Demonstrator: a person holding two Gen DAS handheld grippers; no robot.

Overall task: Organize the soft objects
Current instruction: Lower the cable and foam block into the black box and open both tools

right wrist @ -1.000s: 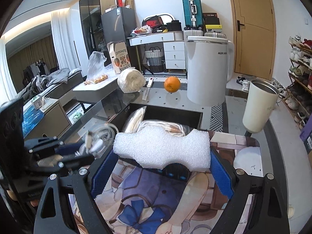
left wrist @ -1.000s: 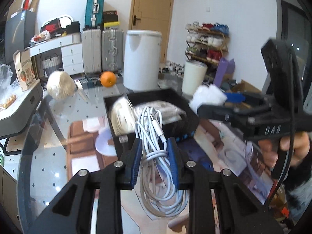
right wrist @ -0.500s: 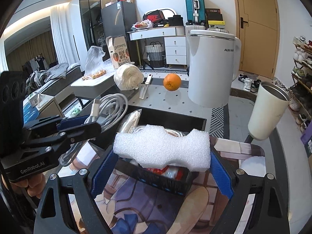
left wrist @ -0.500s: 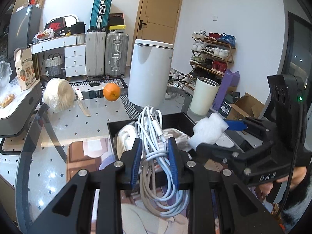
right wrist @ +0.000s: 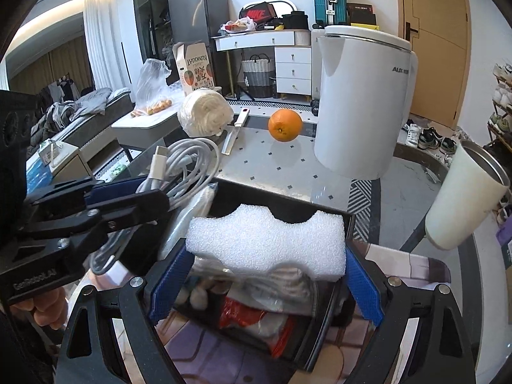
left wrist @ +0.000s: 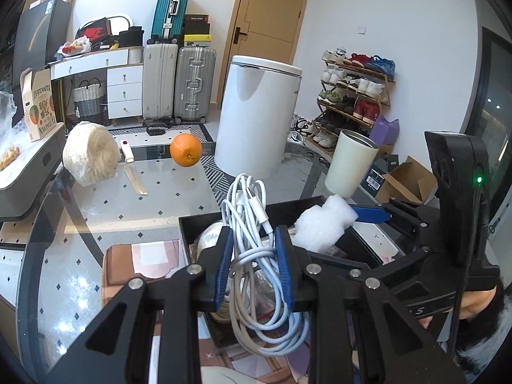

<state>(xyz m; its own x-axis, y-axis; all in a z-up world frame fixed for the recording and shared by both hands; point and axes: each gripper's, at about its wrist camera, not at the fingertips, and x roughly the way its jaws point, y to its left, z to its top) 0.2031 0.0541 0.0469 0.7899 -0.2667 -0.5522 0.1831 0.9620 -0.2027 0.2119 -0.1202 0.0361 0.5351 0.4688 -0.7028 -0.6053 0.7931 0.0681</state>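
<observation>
My left gripper [left wrist: 252, 249] is shut on a coiled white charging cable [left wrist: 256, 224] and holds it above the near-left part of the black storage box [left wrist: 288, 206]. It also shows in the right wrist view [right wrist: 128, 198] with the cable [right wrist: 185, 163]. My right gripper [right wrist: 256, 275] is shut on a white foam block [right wrist: 268, 240] and holds it over the box [right wrist: 281, 196]. The foam [left wrist: 323, 227] shows in the left wrist view. The box holds several bagged soft items [right wrist: 256, 313].
On the glass table stand a white bin [left wrist: 256, 115], an orange [left wrist: 186, 150], a wrapped pale bundle [left wrist: 89, 152], a knife [left wrist: 131, 168] and a cream cup [left wrist: 350, 163]. A printed mat [right wrist: 208, 358] lies under the box.
Both grippers have moved forward over the black box, carrying the cable and the foam block. The box now lies closer beneath them.
</observation>
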